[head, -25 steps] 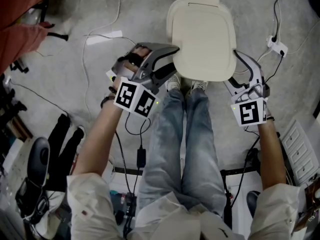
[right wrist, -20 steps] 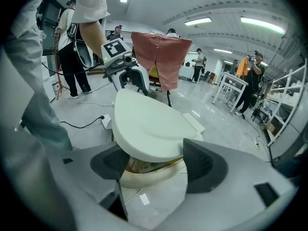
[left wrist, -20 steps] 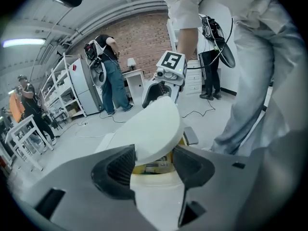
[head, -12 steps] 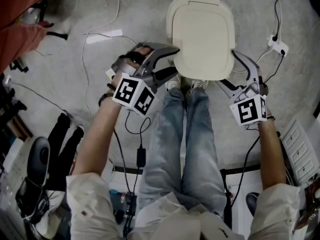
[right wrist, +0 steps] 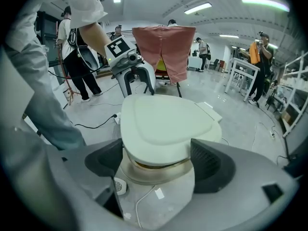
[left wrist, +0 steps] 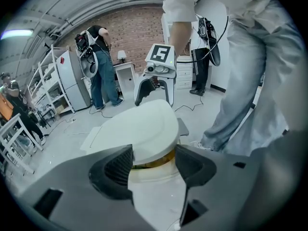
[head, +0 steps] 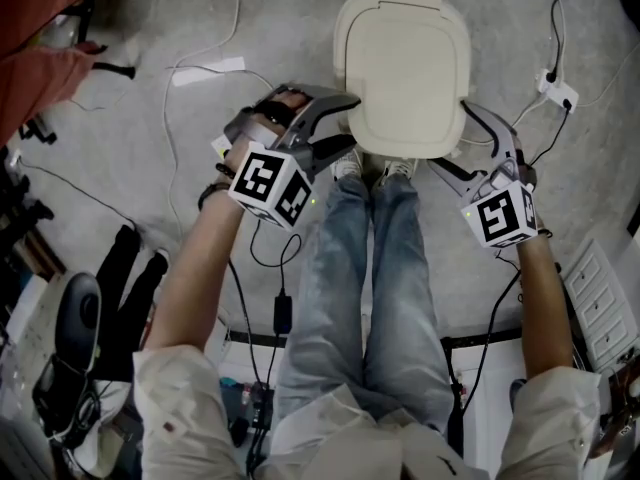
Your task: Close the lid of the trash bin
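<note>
The trash bin (right wrist: 159,189) stands on the concrete floor (head: 200,168) just beyond the person's shoes (head: 375,171). Its cream lid (head: 405,73) lies nearly flat over it, and in the right gripper view a thin dark gap shows under the lid's near edge.

The left gripper (head: 352,122) sits at the lid's near left corner, pointing in and down. Its jaws are spread and have just been opening. In the left gripper view the rim of the lid shows between the two pads (left wrist: 120,165), and neither pad presses on it.

The right gripper (head: 452,135) sits at the lid's near right corner, facing the left one across the bin. Its jaws are spread wider and have also just been opening. In the right gripper view the lid's near edge and the bin's wall fill the gap between the pads (right wrist: 207,162), which stand clear of both.

The person's legs (head: 370,288) reach down between the two arms.
</note>
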`<act>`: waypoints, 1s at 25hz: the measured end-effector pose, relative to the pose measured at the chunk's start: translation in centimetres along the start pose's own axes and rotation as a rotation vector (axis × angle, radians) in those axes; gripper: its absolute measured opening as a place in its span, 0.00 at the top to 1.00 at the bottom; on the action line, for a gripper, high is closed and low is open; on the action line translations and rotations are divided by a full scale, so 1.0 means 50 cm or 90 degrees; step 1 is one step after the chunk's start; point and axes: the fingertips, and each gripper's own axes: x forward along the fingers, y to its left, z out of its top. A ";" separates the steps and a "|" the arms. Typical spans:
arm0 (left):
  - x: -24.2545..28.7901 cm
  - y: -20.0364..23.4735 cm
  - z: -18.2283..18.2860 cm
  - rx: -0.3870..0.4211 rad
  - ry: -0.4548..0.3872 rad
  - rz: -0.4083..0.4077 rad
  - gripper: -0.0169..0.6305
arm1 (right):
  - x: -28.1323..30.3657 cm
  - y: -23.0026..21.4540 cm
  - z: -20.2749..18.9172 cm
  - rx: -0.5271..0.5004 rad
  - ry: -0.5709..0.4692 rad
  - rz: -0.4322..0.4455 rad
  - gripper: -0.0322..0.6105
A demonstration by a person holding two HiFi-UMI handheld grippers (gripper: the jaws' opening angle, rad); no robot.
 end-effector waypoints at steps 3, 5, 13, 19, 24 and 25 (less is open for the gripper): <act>0.004 -0.002 -0.005 0.001 0.000 -0.003 0.54 | 0.003 -0.001 -0.003 0.003 0.003 0.003 0.27; 0.006 -0.003 -0.007 -0.003 -0.002 -0.006 0.53 | 0.007 0.000 -0.005 0.004 0.003 0.004 0.26; 0.013 -0.005 -0.011 -0.062 -0.018 -0.043 0.53 | 0.018 0.000 -0.016 0.020 0.010 0.018 0.26; 0.017 -0.007 -0.010 -0.101 -0.027 -0.056 0.53 | 0.018 0.002 -0.017 0.039 0.009 0.029 0.26; 0.023 0.004 -0.011 -0.182 -0.047 -0.059 0.56 | 0.022 -0.009 -0.013 0.120 -0.011 0.036 0.28; 0.025 0.009 -0.013 -0.196 -0.050 -0.052 0.59 | 0.024 -0.015 -0.012 0.136 -0.014 0.033 0.31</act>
